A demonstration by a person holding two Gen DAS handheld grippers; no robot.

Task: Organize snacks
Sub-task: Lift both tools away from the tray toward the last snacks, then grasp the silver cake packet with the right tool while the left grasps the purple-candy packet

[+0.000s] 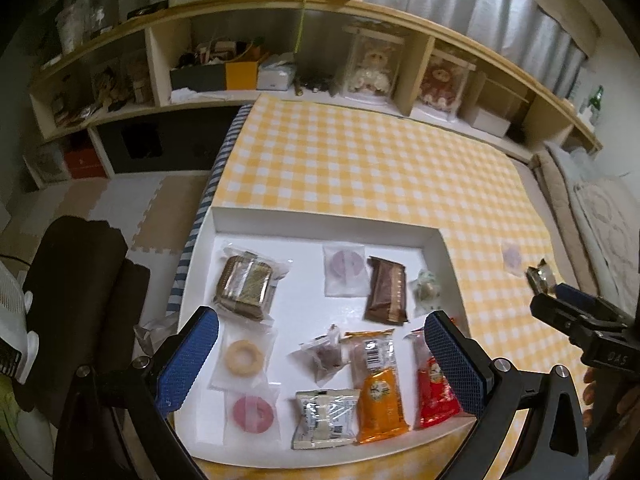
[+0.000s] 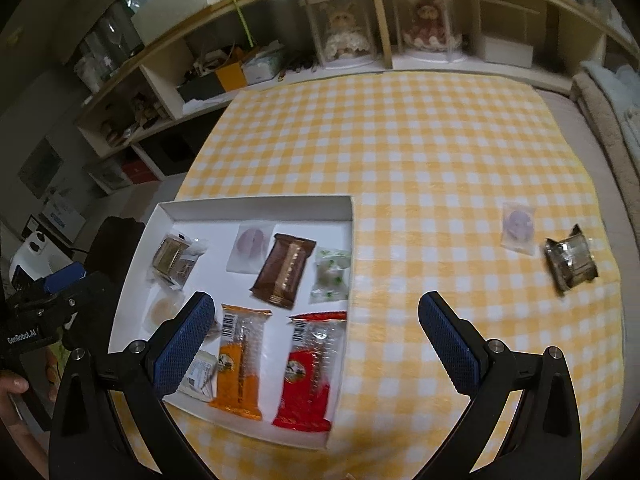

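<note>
— Two snacks are still lying outside the white tray, aren't they?

— Yes. In the right wrist view, a pale pouch with a purple disc and a clear-wrapped dark cake are sitting just beside each other on the yellow checked cloth, out toward three o'clock and well apart from the tray.

— What is filling the tray?

— Down at six o'clock, an orange packet and a red packet are lying side by side. Above them, a brown bar wrapper is resting between a second purple-disc pouch and a small green-and-white candy wrapper. At nine o'clock a wrapped brown cake is sitting near the wall. The left wrist view is also showing a ring biscuit pouch, a pink disc pouch and a silver-white packet.

— And the grippers?

— The right gripper is hovering with its blue pads spread wide, holding nothing, straddling the tray's right edge. The left gripper is likewise gaping empty over the tray's near half.
</note>
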